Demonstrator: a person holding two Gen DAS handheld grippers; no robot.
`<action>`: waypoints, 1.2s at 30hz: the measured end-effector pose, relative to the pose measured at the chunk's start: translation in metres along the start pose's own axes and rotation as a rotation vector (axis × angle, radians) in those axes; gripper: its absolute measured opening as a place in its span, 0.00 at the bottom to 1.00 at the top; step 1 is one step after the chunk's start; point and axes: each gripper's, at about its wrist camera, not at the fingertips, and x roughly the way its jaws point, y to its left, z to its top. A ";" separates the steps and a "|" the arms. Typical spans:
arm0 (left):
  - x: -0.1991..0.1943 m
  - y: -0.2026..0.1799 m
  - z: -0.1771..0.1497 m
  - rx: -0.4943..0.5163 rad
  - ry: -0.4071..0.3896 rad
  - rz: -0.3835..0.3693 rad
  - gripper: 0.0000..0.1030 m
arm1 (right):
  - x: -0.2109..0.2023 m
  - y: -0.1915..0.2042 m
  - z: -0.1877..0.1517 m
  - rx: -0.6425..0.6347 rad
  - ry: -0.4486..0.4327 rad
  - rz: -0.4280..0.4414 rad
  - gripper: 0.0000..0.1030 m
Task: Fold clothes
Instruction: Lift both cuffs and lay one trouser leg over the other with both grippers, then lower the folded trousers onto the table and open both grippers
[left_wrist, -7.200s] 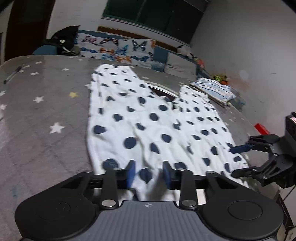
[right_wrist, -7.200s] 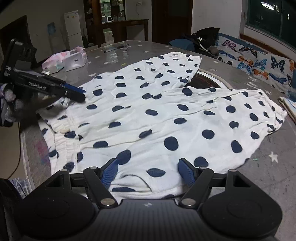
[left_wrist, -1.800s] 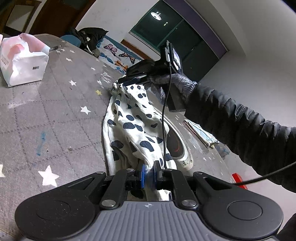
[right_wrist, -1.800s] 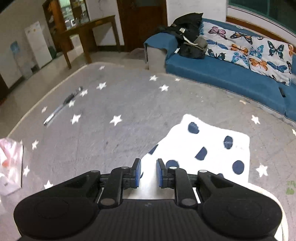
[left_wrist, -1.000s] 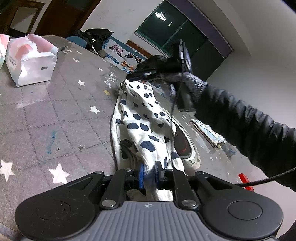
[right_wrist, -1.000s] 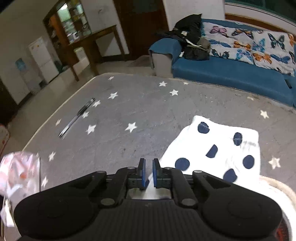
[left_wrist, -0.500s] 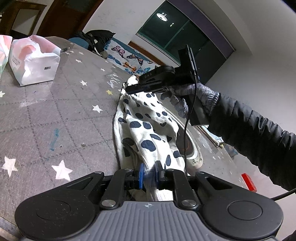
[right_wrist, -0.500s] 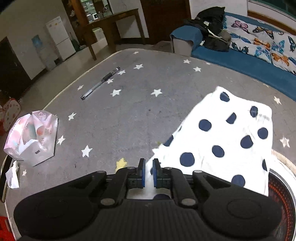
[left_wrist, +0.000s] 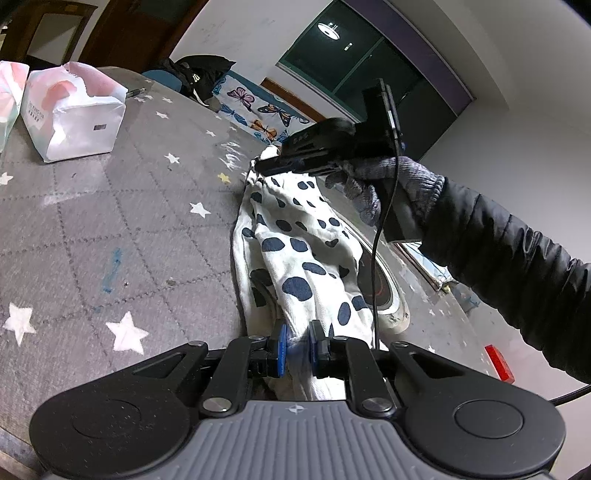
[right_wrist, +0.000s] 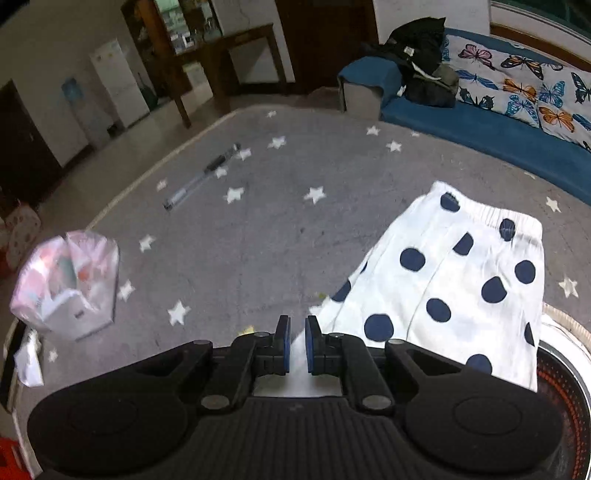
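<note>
White trousers with dark blue dots (left_wrist: 295, 251) lie folded lengthwise on the grey star-patterned table (left_wrist: 110, 221). My left gripper (left_wrist: 296, 345) is shut on their near end. My right gripper (left_wrist: 258, 166), held by a gloved hand, pinches the far end. In the right wrist view, my right gripper (right_wrist: 296, 345) is shut on a white edge of the trousers (right_wrist: 454, 288), which spread flat to the right.
A pink and white paper bag (left_wrist: 70, 114) stands at the table's left, also seen in the right wrist view (right_wrist: 66, 288). A pen (right_wrist: 201, 177) lies on the table (right_wrist: 258, 221). A round red-marked hotplate (left_wrist: 380, 284) sits beside the trousers. A blue sofa (right_wrist: 480, 122) lies beyond.
My right gripper has drawn back toward the left one with the trouser edge in it, so the fabric lies doubled. The left gripper has held its grip almost still.
</note>
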 end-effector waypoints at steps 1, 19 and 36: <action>0.000 0.000 0.000 -0.001 -0.001 0.000 0.14 | 0.002 -0.001 -0.001 0.002 0.006 -0.005 0.08; -0.006 0.000 -0.001 -0.001 -0.010 0.000 0.14 | 0.007 -0.004 -0.005 0.065 -0.008 -0.041 0.01; -0.027 0.000 0.015 0.045 -0.064 0.053 0.15 | -0.031 -0.006 -0.009 0.003 -0.018 -0.005 0.21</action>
